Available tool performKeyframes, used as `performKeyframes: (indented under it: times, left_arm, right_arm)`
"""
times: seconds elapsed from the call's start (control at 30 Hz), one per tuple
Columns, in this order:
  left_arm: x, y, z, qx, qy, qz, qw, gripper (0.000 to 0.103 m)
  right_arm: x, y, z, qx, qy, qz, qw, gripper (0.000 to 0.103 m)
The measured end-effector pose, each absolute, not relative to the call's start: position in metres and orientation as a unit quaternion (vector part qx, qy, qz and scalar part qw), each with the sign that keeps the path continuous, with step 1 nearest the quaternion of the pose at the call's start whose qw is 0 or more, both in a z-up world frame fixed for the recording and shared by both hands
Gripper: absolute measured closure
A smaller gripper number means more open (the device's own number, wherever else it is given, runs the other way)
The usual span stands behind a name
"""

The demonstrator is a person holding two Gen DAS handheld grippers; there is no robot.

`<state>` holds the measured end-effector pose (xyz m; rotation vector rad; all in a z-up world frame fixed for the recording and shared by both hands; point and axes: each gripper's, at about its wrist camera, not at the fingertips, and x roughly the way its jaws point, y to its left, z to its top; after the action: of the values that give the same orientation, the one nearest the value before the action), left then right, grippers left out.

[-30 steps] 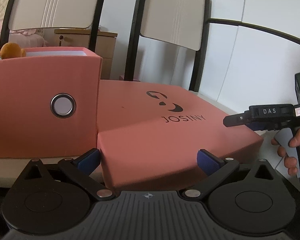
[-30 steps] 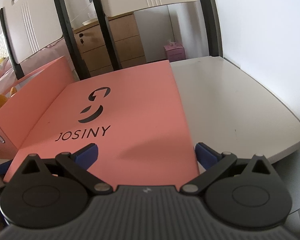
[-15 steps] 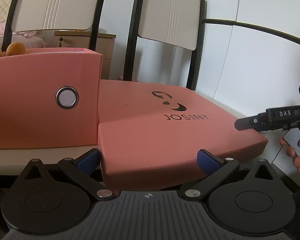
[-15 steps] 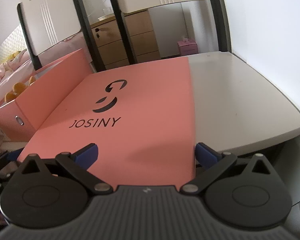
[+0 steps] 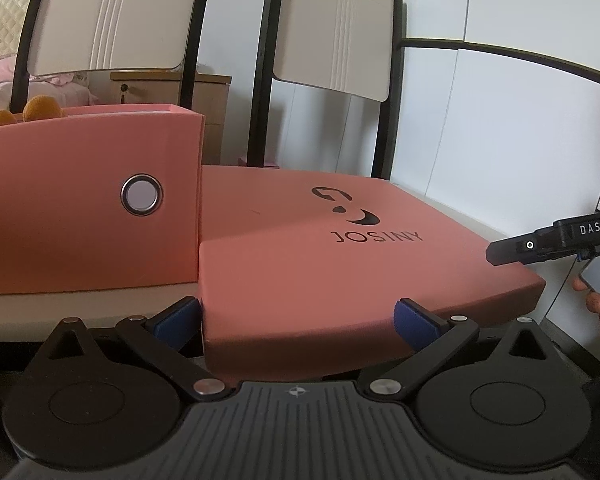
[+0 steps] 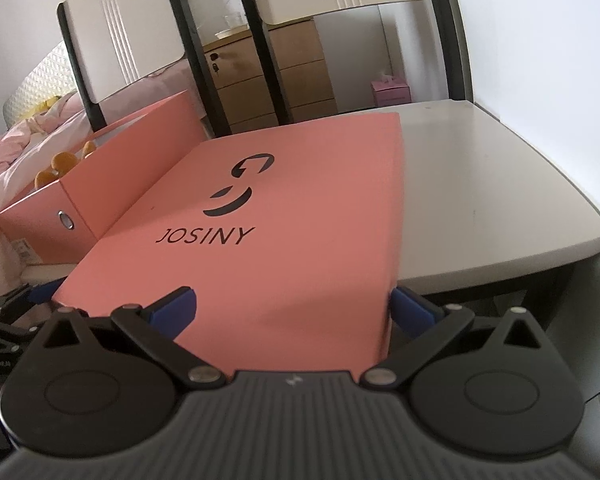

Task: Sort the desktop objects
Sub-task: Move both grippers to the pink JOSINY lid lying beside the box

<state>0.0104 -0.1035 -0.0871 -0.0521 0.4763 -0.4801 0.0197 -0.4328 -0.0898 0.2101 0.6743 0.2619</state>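
A flat pink box lid (image 5: 340, 264) printed JOSINY lies on the pale table (image 6: 480, 200), its near end overhanging the table edge. My left gripper (image 5: 296, 320) is open at the lid's near left corner, one blue pad beside the edge and the other in front of it. My right gripper (image 6: 292, 308) is open at the near right corner of the lid (image 6: 284, 240). A hand holds the right gripper (image 5: 512, 250), which shows from the side. Left of the lid stands the open pink box (image 5: 72, 208) holding orange plush toys (image 5: 40, 110).
Two chair backs (image 5: 332, 32) stand against the table's far side. Behind them are wooden drawers (image 6: 296, 76), a small pink tissue box (image 6: 392, 92) and a bed with pink bedding (image 6: 20, 148). The bare tabletop lies right of the lid.
Both grippers have drawn back toward the near end of the lid. In the left wrist view the right gripper has shifted right. The lid and box have not moved.
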Motion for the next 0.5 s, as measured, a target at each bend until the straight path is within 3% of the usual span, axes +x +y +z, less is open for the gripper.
performKeyframes:
  times: [0.5]
  left_arm:
    - [0.026, -0.094, -0.093, -0.054, 0.221, -0.246, 0.942, 0.0]
  right_arm:
    - [0.034, -0.456, -0.102, 0.187, 0.337, 0.136, 0.913, 0.0]
